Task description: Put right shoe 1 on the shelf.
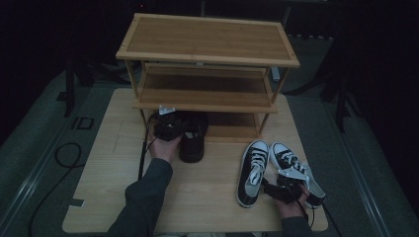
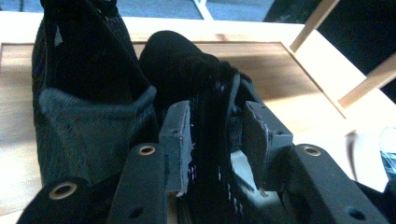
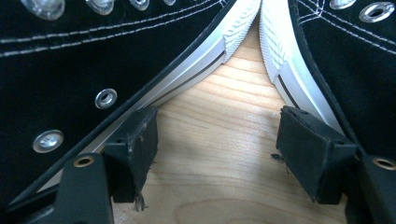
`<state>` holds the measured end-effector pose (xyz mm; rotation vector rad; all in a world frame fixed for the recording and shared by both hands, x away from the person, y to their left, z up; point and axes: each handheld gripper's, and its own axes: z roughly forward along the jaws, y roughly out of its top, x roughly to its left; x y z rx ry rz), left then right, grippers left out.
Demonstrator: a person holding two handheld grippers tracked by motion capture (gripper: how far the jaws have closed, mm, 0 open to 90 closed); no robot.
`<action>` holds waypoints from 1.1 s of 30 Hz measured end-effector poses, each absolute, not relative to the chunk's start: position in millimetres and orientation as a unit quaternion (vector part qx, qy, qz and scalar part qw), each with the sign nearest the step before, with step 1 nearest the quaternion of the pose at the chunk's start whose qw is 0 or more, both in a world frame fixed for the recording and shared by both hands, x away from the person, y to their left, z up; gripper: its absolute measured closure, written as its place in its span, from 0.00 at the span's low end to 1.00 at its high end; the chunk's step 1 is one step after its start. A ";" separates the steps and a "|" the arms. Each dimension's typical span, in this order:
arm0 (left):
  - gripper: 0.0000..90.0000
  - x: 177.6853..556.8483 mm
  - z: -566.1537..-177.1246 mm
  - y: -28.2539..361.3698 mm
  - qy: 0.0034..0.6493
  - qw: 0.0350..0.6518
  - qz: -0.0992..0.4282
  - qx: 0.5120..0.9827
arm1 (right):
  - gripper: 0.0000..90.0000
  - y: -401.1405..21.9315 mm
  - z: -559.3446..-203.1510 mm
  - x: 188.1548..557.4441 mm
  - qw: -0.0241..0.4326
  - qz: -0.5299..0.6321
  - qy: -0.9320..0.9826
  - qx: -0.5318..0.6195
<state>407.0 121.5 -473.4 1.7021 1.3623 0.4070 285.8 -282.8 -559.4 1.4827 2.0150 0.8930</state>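
A black shoe (image 1: pixel 192 140) stands at the front of the bamboo rack's (image 1: pixel 207 37) bottom shelf. My left gripper (image 1: pixel 170 123) is at its left side. In the left gripper view the left gripper (image 2: pixel 219 135) is open, with that shoe's (image 2: pixel 187 65) back rim between the pads, and a second black shoe (image 2: pixel 88 107) stands beside it. Two black-and-white sneakers (image 1: pixel 253 170) (image 1: pixel 296 170) lie on the table at the right. My right gripper (image 1: pixel 272 183) sits low between them. Seen close, the right gripper (image 3: pixel 224 140) is open over bare wood, the left sneaker's (image 3: pixel 93 60) and right sneaker's (image 3: pixel 345 60) soles to either side.
The three-shelf rack stands at the far half of the wooden table (image 1: pixel 197 197); its top and middle shelf (image 1: pixel 202 91) are bare. A cable (image 1: pixel 69 158) loops on the floor at the left. Bare tabletop lies between my two hands.
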 end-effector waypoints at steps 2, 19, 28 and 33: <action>0.68 399.1 -471.4 126.2 0.542 0.455 0.163 0.688 | 0.32 -282.8 -559.4 285.8 0.240 0.326 0.736 0.542; 1.00 337.7 -462.4 138.2 0.479 0.475 0.164 0.720 | 0.32 -282.9 -559.5 285.9 0.241 0.326 0.736 0.541; 1.00 319.9 -497.5 125.2 0.473 0.433 0.137 0.755 | 0.32 -282.8 -559.5 285.8 0.241 0.326 0.736 0.542; 1.00 319.1 -520.0 113.5 0.472 0.404 0.119 0.774 | 0.32 -282.8 -559.4 285.8 0.240 0.326 0.736 0.542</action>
